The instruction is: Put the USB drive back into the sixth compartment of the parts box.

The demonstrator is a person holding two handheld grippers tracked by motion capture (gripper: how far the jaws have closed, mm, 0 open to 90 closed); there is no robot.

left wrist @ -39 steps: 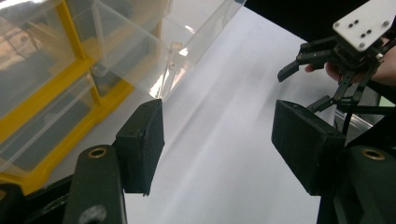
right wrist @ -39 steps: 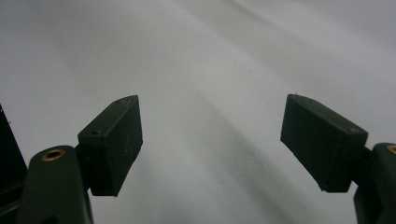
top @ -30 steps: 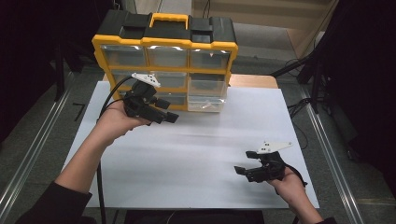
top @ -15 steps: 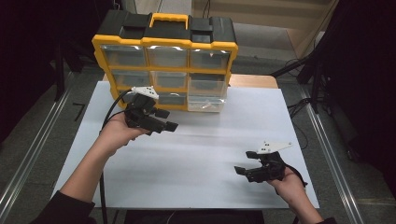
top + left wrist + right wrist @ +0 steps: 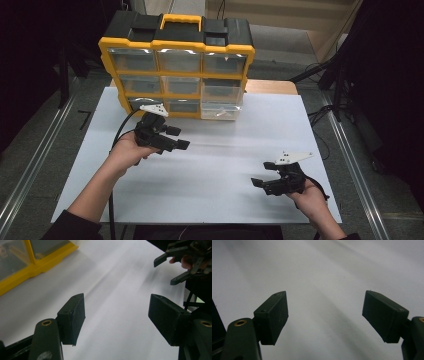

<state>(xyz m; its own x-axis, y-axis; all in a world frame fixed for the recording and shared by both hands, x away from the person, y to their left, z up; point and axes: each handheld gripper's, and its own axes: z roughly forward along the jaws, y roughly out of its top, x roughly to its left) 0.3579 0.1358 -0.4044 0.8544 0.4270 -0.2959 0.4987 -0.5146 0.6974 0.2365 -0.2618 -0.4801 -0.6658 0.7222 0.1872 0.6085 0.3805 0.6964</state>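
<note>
A yellow and black organizer [image 5: 177,47] with several clear drawers stands upright at the back of the white table [image 5: 215,165]. Its bottom right drawer [image 5: 221,111] seems to stick out a little. My left gripper [image 5: 178,138] hovers open over the table just in front of the organizer's lower left, with nothing between its jaws. In the left gripper view my left gripper [image 5: 116,315] points across the bare table, with the organizer's yellow base [image 5: 37,265] at the upper left. My right gripper [image 5: 261,175] rests open and empty near the front right; my right gripper [image 5: 325,315] faces bare white surface.
The other hand's gripper [image 5: 175,262] appears far off in the left gripper view. Metal rails [image 5: 30,165] run along both sides of the table. A brown board [image 5: 270,86] lies behind the table at the right. Cables [image 5: 320,115] lie on the floor at the right.
My left gripper has drawn back from the organizer's lower drawers toward the person and the table's middle, staying open. The right gripper has not moved.
</note>
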